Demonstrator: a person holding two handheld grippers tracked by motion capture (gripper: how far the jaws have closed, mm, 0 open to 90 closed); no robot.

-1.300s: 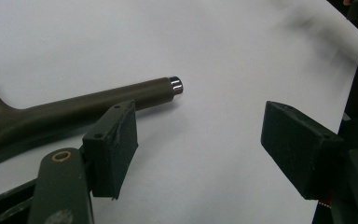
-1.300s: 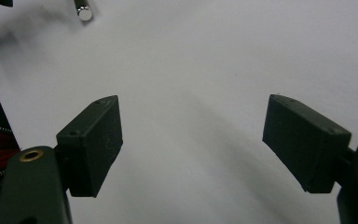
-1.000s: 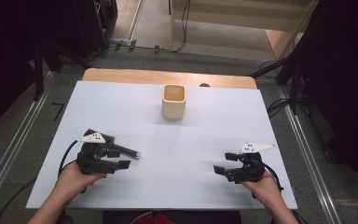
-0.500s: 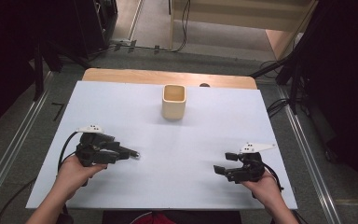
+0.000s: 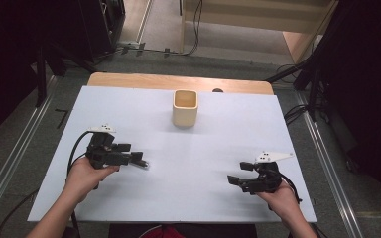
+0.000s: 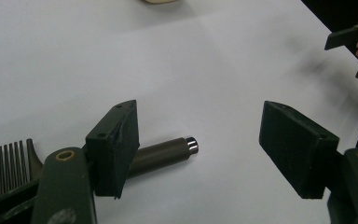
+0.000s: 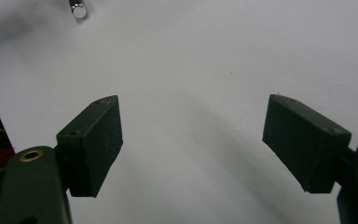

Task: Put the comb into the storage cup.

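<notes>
Left tongs [image 5: 140,159] and right tongs [image 5: 237,174] both low, jaws wide apart.

the high view is evenly lit from overhead on the white desk [image 5: 218,148], which reads bright with a faint bluish cast, while the floor and corners around it sink into near black. the picture is soft, with fine detail smeared. the cup [image 5: 184,107] throws only a faint shadow at its base. in the left gripper view the near jaws are sharp, the far right edge blurred and dark, and the metal cylinder [image 6: 168,151] carries a small glare at its tip. the right gripper view shows broad soft shadows on the desk and dim lower corners.
</notes>
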